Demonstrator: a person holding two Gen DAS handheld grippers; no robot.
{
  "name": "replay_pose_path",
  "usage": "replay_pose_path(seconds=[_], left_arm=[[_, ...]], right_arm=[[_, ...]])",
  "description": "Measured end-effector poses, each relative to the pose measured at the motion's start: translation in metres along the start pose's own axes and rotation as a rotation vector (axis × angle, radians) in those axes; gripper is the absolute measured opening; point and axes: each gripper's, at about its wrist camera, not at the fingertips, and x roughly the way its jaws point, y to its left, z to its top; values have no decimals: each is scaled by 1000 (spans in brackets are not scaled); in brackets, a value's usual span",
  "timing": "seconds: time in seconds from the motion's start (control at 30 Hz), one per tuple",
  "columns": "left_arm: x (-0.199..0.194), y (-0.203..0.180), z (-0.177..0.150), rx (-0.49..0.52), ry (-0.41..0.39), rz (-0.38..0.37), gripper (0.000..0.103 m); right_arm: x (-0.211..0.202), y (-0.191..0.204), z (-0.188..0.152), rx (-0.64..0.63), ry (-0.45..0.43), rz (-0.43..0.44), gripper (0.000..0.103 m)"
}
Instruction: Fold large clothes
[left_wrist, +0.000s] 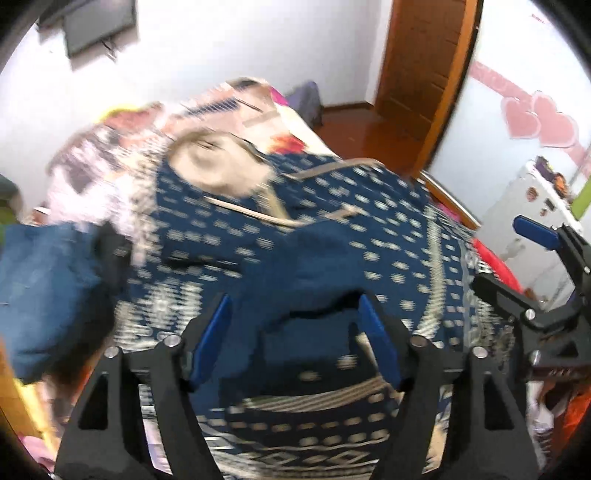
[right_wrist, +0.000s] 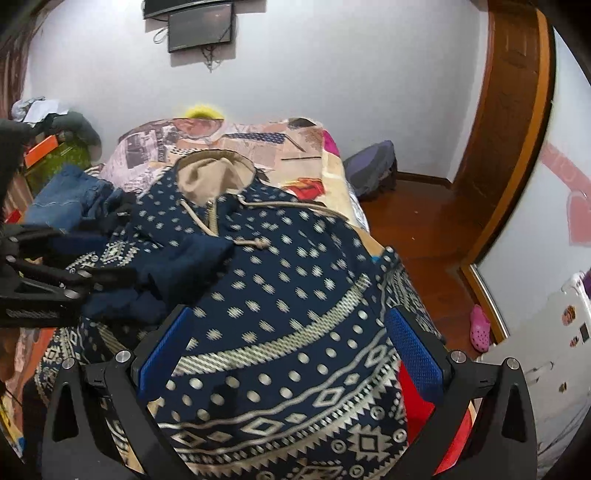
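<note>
A navy hoodie (right_wrist: 280, 280) with a cream pattern and a beige hood (right_wrist: 210, 177) lies spread on the bed; it also shows in the left wrist view (left_wrist: 332, 229). One plain navy sleeve (right_wrist: 184, 266) is folded across its chest. My left gripper (left_wrist: 295, 336) is open, its blue pads astride the sleeve cuff (left_wrist: 306, 280), which lies between the jaws. In the right wrist view the left gripper (right_wrist: 107, 277) reaches in from the left at the sleeve. My right gripper (right_wrist: 291, 354) is open and empty over the hoodie's lower hem; it appears at the right edge of the left wrist view (left_wrist: 517, 258).
The bed has a patchwork cover (right_wrist: 236, 140). Folded jeans (right_wrist: 62, 199) lie at the hoodie's left. A red cloth (right_wrist: 417, 406) lies under the hem at right. Wooden floor (right_wrist: 417, 229), a door (right_wrist: 506, 110), a dark bag (right_wrist: 373, 166) and a pink shoe (right_wrist: 480, 328) are to the right.
</note>
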Motion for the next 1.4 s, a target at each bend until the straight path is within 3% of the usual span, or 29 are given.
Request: replay_pose_path(seconds=[0.17,0.33,0.67,0.77,0.83,1.0,1.1,1.17,1.23,1.4], left_arm=[[-21,45,-6,-31,-32,105,82],[-35,93,-25,-89,-32,188,83],[-20,151,-84,-201,67,237,84],[-3,159,-103,-232,118,225,84],[8,160,-115,-246,149,217,84],[33,163,-131,-272,206,198,84],[46,167,-135,-306,226,191,84],[50,171,-136,-333,224,187,84],[53,175,-137,-365,215,186,84],[54,183,-133,-408,193,222,84]], right_arm=[[3,26,15,-66,-19,50,103],[14,58,28,-165,-11,105,103],[65,114,33,-339,121,190,100],[83,124,25,-411,182,177,90],[92,128,20,-448,215,166,78],[109,130,11,-491,281,160,67],[112,128,11,-472,269,159,60],[111,126,14,-452,251,153,46],[109,124,19,-427,235,155,22],[99,108,38,-299,182,198,13]])
